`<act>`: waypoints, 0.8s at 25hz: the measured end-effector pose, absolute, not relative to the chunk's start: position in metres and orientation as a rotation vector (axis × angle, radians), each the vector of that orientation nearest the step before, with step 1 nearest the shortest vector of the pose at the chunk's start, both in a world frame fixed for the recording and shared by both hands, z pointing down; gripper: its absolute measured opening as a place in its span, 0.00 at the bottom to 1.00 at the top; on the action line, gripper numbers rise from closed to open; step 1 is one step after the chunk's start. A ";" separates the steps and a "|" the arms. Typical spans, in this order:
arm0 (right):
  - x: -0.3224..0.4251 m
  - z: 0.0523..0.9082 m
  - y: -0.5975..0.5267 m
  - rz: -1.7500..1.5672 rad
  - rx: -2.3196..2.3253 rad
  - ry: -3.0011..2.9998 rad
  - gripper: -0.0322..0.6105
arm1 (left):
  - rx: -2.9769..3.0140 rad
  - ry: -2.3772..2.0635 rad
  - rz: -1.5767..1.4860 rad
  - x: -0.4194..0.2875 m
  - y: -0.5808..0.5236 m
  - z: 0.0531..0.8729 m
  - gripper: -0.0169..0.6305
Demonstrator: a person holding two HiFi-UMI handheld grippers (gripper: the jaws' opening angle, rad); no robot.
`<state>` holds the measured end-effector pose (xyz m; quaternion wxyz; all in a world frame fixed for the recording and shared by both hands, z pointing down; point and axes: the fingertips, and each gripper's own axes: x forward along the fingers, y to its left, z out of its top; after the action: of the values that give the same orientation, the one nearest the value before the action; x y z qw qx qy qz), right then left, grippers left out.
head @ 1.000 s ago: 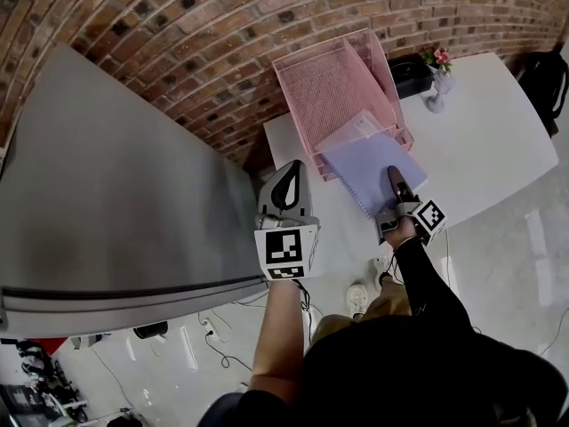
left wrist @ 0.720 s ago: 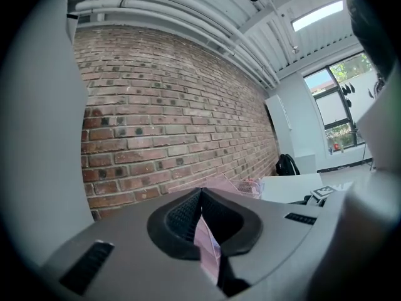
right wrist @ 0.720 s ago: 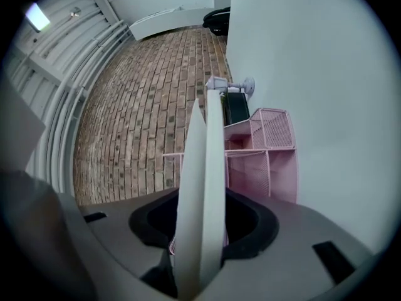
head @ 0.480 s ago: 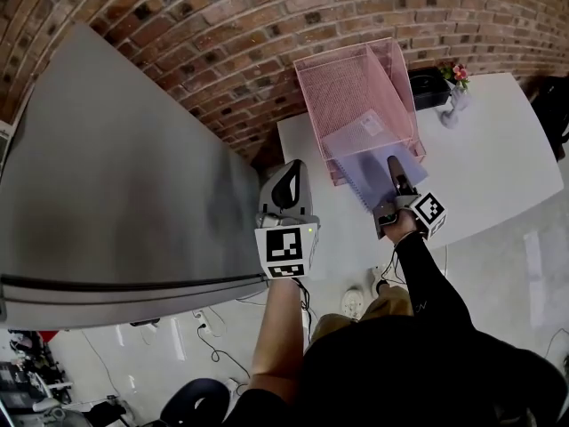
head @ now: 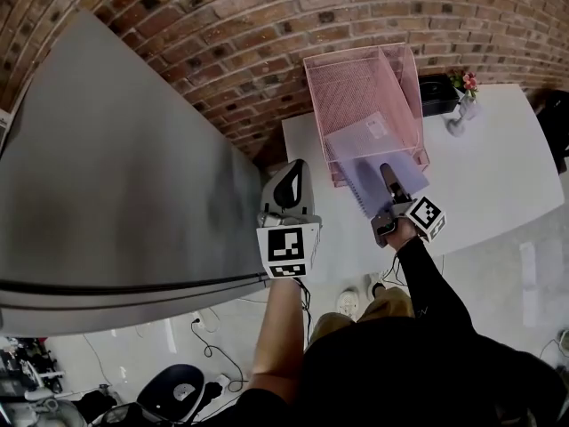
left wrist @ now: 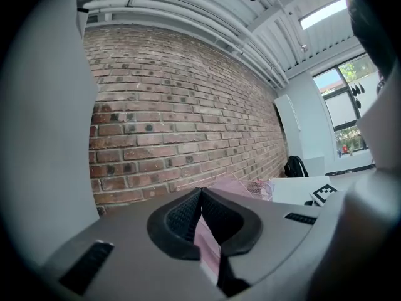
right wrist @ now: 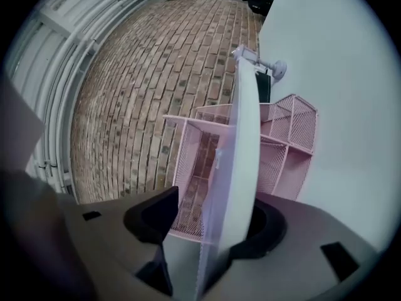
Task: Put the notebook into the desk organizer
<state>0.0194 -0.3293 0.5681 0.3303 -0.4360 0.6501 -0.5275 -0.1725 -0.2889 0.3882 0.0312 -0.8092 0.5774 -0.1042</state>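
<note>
A pink mesh desk organizer (head: 364, 87) stands at the white table's (head: 498, 158) far left corner, against the brick wall. The lavender notebook (head: 363, 183) lies partly inside its bottom tray, its near end sticking out toward me. My right gripper (head: 386, 174) is at that near end. In the right gripper view the notebook (right wrist: 244, 137) stands edge-on between the opening jaws of the right gripper (right wrist: 210, 215), with a gap on the left jaw's side; the organizer (right wrist: 285, 143) is behind it. My left gripper (head: 286, 185) hovers left of the table, shut on nothing (left wrist: 200, 196).
A big grey cabinet face (head: 116, 176) fills the left side. A black box (head: 437, 92) and a small vase of flowers (head: 464, 96) sit right of the organizer. Below the table edge are floor cables and a chair base (head: 178, 390).
The notebook has slid deeper into the organizer's bottom tray, and the right gripper followed it toward the organizer. The left gripper has stayed where it was.
</note>
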 end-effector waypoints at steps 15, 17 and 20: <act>-0.066 0.571 -0.279 -1.421 -0.911 2.327 0.51 | -2.501 1.780 -0.286 -0.177 -0.287 0.387 0.05; -0.074 0.569 -0.274 -1.368 -0.879 2.468 0.53 | -2.504 1.781 -0.279 -0.179 -0.287 0.386 0.05; -0.084 0.569 -0.265 -1.280 -0.837 2.657 0.57 | -2.507 1.780 -0.271 -0.180 -0.287 0.385 0.05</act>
<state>-0.0843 -0.2654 0.5688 0.0379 -0.2729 0.8660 -0.4172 -0.1801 -0.2871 0.3851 0.0275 -0.8120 0.5764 -0.0876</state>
